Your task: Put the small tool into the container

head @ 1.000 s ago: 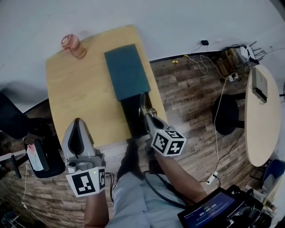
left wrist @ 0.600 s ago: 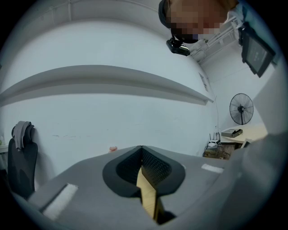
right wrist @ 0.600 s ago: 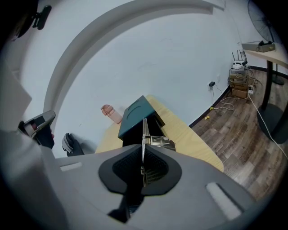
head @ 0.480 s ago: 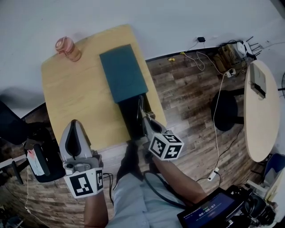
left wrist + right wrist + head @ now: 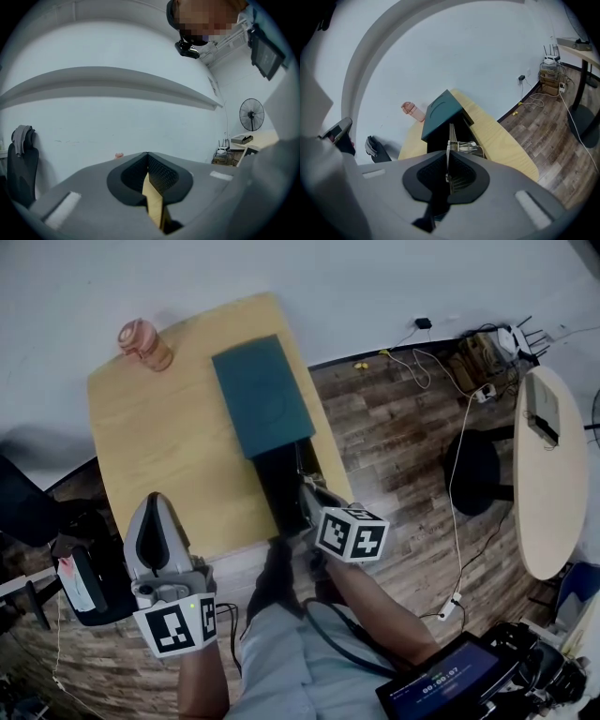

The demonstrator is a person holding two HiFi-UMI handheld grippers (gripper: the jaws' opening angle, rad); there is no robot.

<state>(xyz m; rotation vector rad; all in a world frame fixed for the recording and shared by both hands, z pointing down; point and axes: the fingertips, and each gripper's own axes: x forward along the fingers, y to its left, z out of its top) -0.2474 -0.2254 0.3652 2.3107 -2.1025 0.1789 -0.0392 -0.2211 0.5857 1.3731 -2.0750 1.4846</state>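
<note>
Right tool (image 5: 307,486) (image 5: 448,155): jaws nearly together, pinching a thin silvery metal strip (image 5: 299,463) (image 5: 450,135) edge-on between the pads. The jaws have just eased open a touch, but the strip is still gripped. The tool is tilted downward.

The strip sticks out past the tips of the right tool. Directly ahead of and below them is a black open-topped box (image 5: 279,486) (image 5: 434,140). In the head view the strip runs along the right side of the box opening. I can't tell whether it touches the wall or floor of the box. A pale wire-like bit sits just right of the tips in the right gripper view, and I can't tell what it is.

Beyond the box, further out from the right tool, a dark teal flat panel (image 5: 262,395) (image 5: 442,110) covers the far end of the box and slopes away. Both sit on a light wooden worktop (image 5: 159,442) (image 5: 504,143).

A pink bottle-shaped thing (image 5: 143,341) (image 5: 411,110) stands at the far left corner of the worktop. It is well apart from both tools.

Left tool (image 5: 159,501) (image 5: 147,155): jaws together at the tips with nothing between them. Only a sliver of worktop shows through the gap lower down. It is held level at the near left edge of the worktop, well to the left of the right tool and the box, and points at the pale wall.
</note>
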